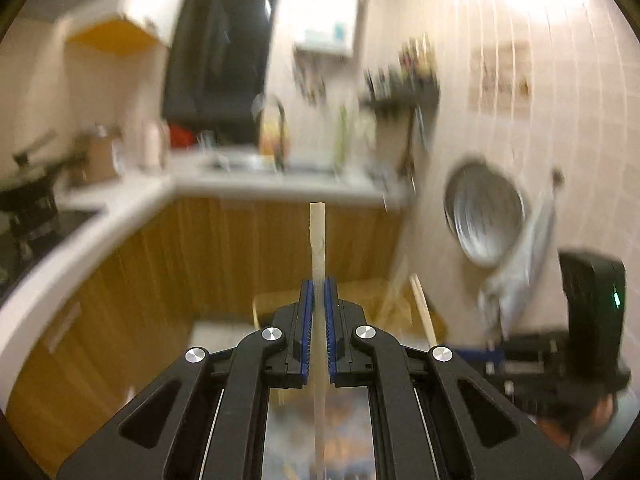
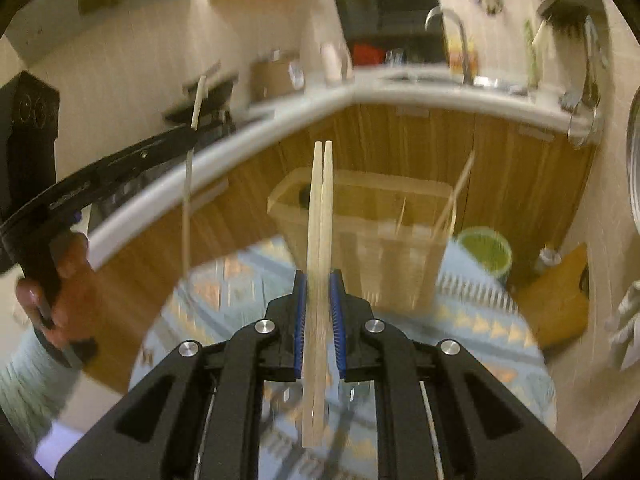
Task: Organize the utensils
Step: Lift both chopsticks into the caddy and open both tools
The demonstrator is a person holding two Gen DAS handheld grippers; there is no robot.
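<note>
My left gripper [image 1: 319, 286] is shut on a single pale wooden chopstick [image 1: 317, 240] that stands upright between the blue pads. It also shows in the right wrist view [image 2: 188, 132], raised at the left with its chopstick [image 2: 197, 100]. My right gripper [image 2: 319, 278] is shut on a pair of wooden chopsticks [image 2: 321, 200], upright and side by side. A translucent plastic utensil holder [image 2: 360, 216] stands just beyond the right gripper on a patterned tablecloth and holds a few chopsticks [image 2: 456, 192]. The holder shows dimly in the left wrist view [image 1: 360, 300].
A white L-shaped counter [image 2: 280, 116] with wooden cabinet fronts runs behind, with a sink and tap [image 2: 460, 40] and a stove with a pan [image 1: 36, 184]. A green bin [image 2: 486, 250] stands on the floor. A metal bowl [image 1: 486, 216] hangs on the tiled wall.
</note>
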